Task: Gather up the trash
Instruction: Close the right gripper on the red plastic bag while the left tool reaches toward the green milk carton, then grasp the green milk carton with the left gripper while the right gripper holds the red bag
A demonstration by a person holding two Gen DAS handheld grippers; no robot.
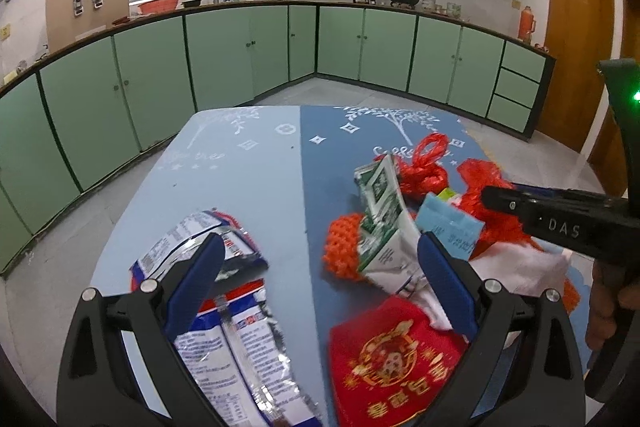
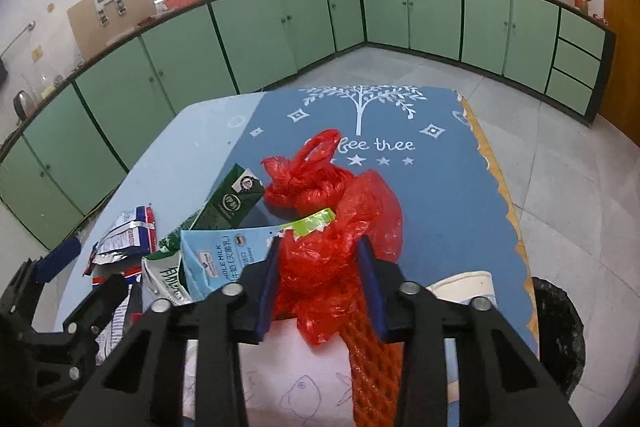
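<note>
A heap of trash lies on the blue tablecloth point(image 2: 440, 195). In the right wrist view my right gripper point(image 2: 320, 267) is shut on a crumpled red plastic bag point(image 2: 320, 203), which fills the gap between its blue pads. From the left wrist view the right gripper point(image 1: 492, 197) reaches into the red bag point(image 1: 480, 175) from the right. My left gripper point(image 1: 320, 255) stands wide open just above the table. A torn silver and blue snack wrapper point(image 1: 232, 315) lies by its left finger. A crushed green milk carton point(image 1: 380, 203) lies by its right finger.
A light blue milk carton point(image 2: 216, 259), an orange foam net point(image 1: 344, 247), a red envelope point(image 1: 392, 359), a white drawn-on sheet point(image 2: 288, 379) and a paper cup point(image 2: 464, 287) lie in the heap. A black bin bag point(image 2: 556, 331) sits on the floor right of the table.
</note>
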